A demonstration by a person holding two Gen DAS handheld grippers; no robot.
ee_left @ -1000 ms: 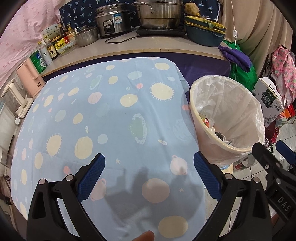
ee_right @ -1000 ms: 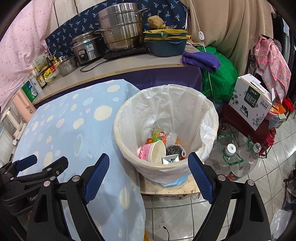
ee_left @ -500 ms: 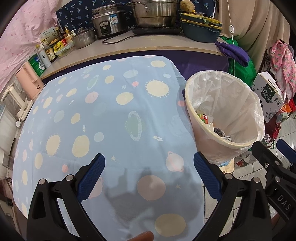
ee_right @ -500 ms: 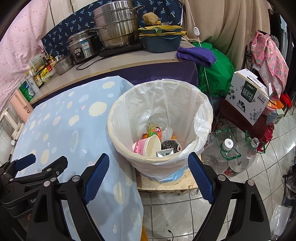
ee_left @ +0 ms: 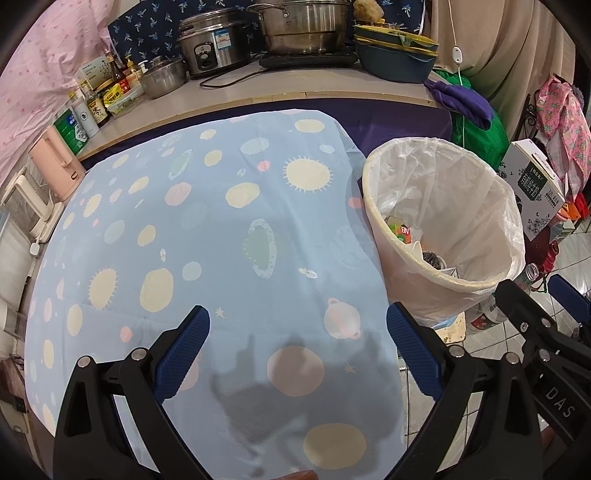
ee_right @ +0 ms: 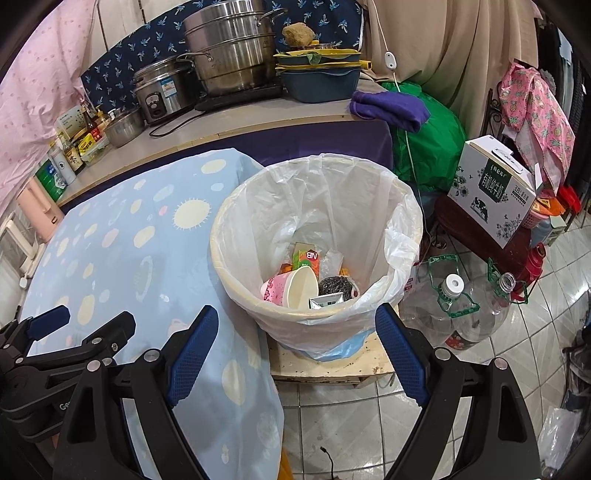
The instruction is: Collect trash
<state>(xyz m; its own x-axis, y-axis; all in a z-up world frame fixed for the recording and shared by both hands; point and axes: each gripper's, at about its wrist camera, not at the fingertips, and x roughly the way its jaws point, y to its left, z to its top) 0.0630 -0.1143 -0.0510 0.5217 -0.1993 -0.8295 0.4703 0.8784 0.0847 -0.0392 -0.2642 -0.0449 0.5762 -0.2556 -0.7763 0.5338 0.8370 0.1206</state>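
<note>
A cream trash bin [ee_right: 236, 266] lined with a clear bag stands beside the table; it also shows in the left wrist view [ee_left: 384, 236]. Inside lie a pink paper cup [ee_right: 291, 288], an orange carton [ee_right: 306, 256], a steel scourer [ee_right: 334, 286] and a small pack. My left gripper [ee_left: 297, 332] is open and empty above the table's blue planet-print cloth [ee_left: 207, 229]. My right gripper [ee_right: 295, 334] is open and empty, just in front of the bin's near rim. The right gripper's side shows in the left wrist view [ee_left: 539, 317], the left gripper's side in the right wrist view [ee_right: 74, 332].
A counter behind holds a rice cooker [ee_left: 210, 48], steel pots [ee_left: 306, 26], stacked dishes [ee_left: 395, 55] and bottles [ee_left: 92, 107]. The bin stands on a low wooden stand [ee_right: 332, 365]. Empty plastic jugs [ee_right: 454, 306], a milk carton box [ee_right: 495, 192] and a green bag [ee_right: 424, 147] crowd the tiled floor at right.
Both grippers have drawn back and up a little from the table and bin; both views now show them from slightly farther away. Both jaws stay open.
</note>
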